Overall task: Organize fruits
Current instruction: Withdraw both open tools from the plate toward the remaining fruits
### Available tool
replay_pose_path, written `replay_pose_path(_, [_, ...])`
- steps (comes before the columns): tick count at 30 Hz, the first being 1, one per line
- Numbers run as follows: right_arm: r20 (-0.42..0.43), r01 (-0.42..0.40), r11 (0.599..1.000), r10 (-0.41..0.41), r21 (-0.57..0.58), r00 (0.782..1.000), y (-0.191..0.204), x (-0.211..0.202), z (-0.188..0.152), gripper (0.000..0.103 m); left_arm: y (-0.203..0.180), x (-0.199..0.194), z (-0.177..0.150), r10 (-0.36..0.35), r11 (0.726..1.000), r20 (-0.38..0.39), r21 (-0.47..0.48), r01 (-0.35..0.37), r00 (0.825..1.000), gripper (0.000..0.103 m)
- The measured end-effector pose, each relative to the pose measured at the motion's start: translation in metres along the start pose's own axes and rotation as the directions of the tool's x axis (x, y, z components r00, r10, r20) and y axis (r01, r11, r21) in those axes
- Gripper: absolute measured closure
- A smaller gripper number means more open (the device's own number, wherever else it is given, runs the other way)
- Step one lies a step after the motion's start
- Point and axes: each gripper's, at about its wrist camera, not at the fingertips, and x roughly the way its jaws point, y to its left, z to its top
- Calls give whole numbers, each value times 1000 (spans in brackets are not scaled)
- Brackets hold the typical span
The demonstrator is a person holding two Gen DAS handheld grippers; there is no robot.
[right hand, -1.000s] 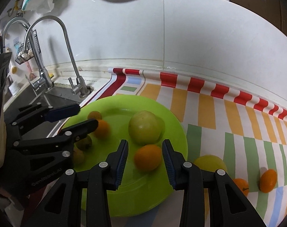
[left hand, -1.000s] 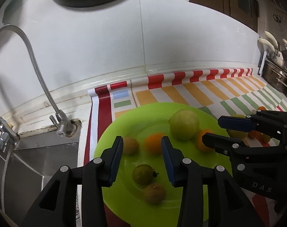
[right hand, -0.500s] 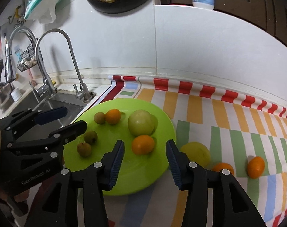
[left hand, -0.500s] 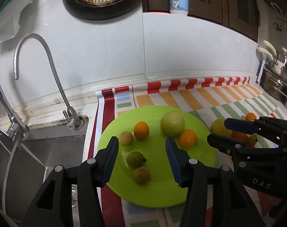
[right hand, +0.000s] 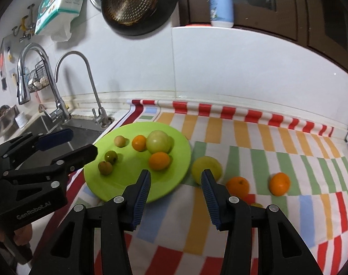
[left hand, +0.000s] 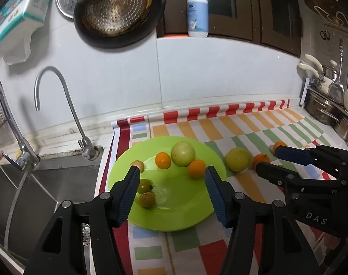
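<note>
A lime green plate (left hand: pixel 185 208) (right hand: pixel 128 183) lies on a striped mat and holds a pale green fruit (left hand: pixel 182 153) (right hand: pixel 158 141), two oranges (left hand: pixel 196 169) (right hand: pixel 159 160), and three small brownish-green fruits (left hand: pixel 147 199) (right hand: pixel 105 167). On the mat to the plate's right lie a yellow-green fruit (left hand: pixel 238 159) (right hand: pixel 207 170) and two oranges (right hand: pixel 237 186) (right hand: pixel 279 183). My left gripper (left hand: pixel 171 183) is open and empty above the plate's near side. My right gripper (right hand: pixel 175 183) is open and empty above the plate's right edge.
A steel sink (left hand: pixel 43 183) with two faucets (left hand: pixel 66 105) lies left of the mat. A pan and strainer (left hand: pixel 114 11) hang on the white wall. A soap bottle (left hand: pixel 197 11) stands on a ledge. Steel pots (left hand: pixel 322 112) stand at the far right.
Both grippers have pulled back and up from the plate, so more of the counter shows. The orange between the right gripper's fingers now lies free on the plate.
</note>
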Motion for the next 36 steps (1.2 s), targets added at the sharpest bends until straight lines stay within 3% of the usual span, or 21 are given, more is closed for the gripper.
replay_pose_path(18, [44,53,999,-53,8,998,-59,-51,-16,56,-70,-25,6,-38,999,47,-6,38,998,42])
replay_pose_path(36, [48,16,998,-13,-58,999,-130,-66,-30,56,-150,-22,5,-19,1000,45,-13,20,999,42])
